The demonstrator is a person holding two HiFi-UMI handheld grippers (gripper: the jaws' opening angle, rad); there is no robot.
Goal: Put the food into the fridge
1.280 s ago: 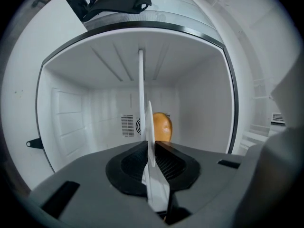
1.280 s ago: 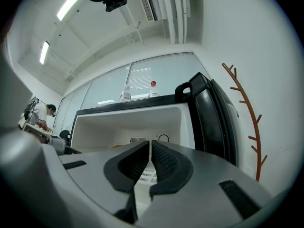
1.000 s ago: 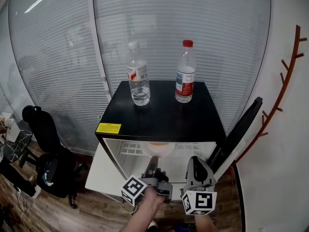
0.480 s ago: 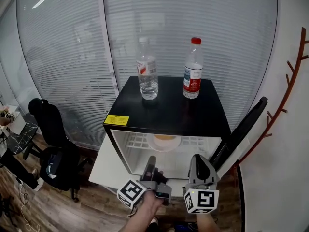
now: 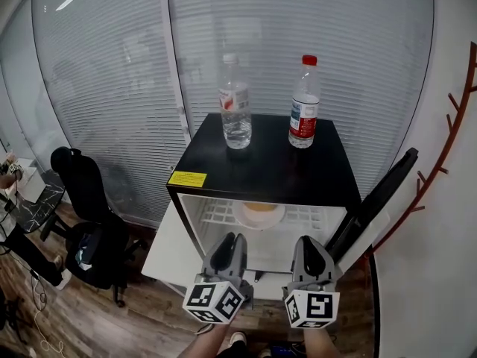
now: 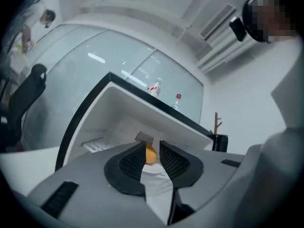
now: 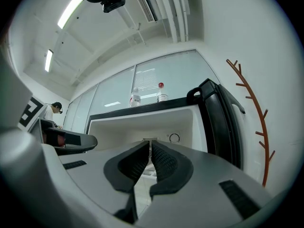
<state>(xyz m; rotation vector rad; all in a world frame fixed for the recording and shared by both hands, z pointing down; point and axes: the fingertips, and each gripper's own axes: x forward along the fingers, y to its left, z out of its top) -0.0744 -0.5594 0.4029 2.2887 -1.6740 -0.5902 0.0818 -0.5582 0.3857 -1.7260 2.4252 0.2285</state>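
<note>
Fridge (image 5: 262, 171) open, plate (image 5: 246, 221) w/ orange food (image 5: 259, 206) on shelf (image 5: 216, 213) inside. L gripper (image 5: 229, 239) near its front, jaws slightly apart, empty. R gripper (image 5: 309, 243) just right of it, jaws practically closed, nothing held.

Office: glass partition walls with slatted blinds (image 5: 104, 103), black swivel chair (image 5: 78, 189), strip ceiling lights (image 7: 66, 12).

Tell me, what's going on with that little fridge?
A person holds two grippers in front of a small fridge. Its door is open, and a plate with orange food already sits on the shelf inside. The left gripper has its jaws a little apart, the right gripper has them nearly together, and neither holds anything. A white-cap bottle and a red-cap bottle stand on top.
</note>
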